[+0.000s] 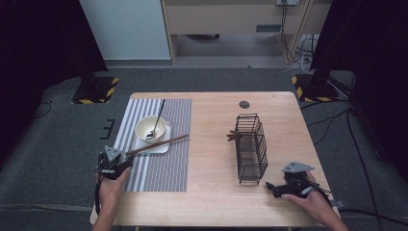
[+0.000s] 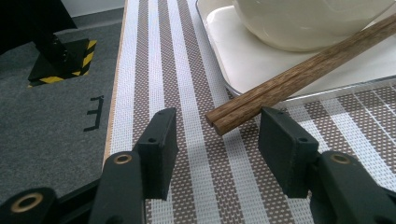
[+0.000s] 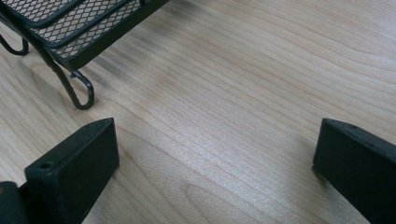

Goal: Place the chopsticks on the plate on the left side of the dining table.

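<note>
Wooden chopsticks (image 2: pixel 299 77), pair, lie across white tray (image 2: pixel 224 51) edge beside bowl (image 2: pixel 303 23), near end over striped mat (image 2: pixel 187 93). Left hand-held gripper (image 2: pixel 217 140): jaws apart, straddling chopstick tip, pads not touching. Step judged: approach for pick-up. Next move needs slight advance, then squeeze on both sticks together. Right hand-held gripper (image 3: pixel 215 168): jaws wide, idle on bench (image 3: pixel 233 70) near wire rack (image 1: pixel 251 147).

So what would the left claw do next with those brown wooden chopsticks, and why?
Probably ease a little further along the pair of brown wooden chopsticks and close. The left gripper has its black jaws open on either side of the chopstick tips, not pressing them, while the sticks lean on the white square tray over the striped woven placemat.
</note>
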{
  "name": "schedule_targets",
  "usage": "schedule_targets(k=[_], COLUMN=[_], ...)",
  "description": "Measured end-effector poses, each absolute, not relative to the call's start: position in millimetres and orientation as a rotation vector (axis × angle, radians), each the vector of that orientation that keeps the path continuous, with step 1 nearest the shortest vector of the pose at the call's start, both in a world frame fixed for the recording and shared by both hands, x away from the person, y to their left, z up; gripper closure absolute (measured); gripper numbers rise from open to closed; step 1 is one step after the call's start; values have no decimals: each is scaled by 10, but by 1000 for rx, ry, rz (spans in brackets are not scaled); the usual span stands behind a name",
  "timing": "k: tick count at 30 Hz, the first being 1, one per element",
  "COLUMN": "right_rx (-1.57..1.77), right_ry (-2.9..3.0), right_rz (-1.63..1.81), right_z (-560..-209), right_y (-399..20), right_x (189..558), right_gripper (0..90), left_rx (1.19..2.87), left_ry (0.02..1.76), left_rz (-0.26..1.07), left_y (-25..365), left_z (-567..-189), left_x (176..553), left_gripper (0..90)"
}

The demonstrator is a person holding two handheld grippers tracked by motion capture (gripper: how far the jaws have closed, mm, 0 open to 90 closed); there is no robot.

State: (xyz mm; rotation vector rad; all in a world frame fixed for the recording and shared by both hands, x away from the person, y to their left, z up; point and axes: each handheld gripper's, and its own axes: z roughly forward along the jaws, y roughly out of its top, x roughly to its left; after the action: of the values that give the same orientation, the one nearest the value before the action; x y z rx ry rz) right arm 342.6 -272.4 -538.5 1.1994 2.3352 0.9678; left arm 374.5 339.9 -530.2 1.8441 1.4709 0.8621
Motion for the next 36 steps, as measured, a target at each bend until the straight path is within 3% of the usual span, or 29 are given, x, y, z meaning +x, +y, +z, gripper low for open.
schedule_targets(k=[36], right_rx=[1199], right_ry=[2335], right_rz=[968], right_z=[-5385], right_y=[-2724], right_x=[3426], right_gripper=[2], left_rx=[1848], left_ry=[1456], left_rz=[880], left_y=[3476], left_z=[-5297], left_x=[3818], left_gripper=[468])
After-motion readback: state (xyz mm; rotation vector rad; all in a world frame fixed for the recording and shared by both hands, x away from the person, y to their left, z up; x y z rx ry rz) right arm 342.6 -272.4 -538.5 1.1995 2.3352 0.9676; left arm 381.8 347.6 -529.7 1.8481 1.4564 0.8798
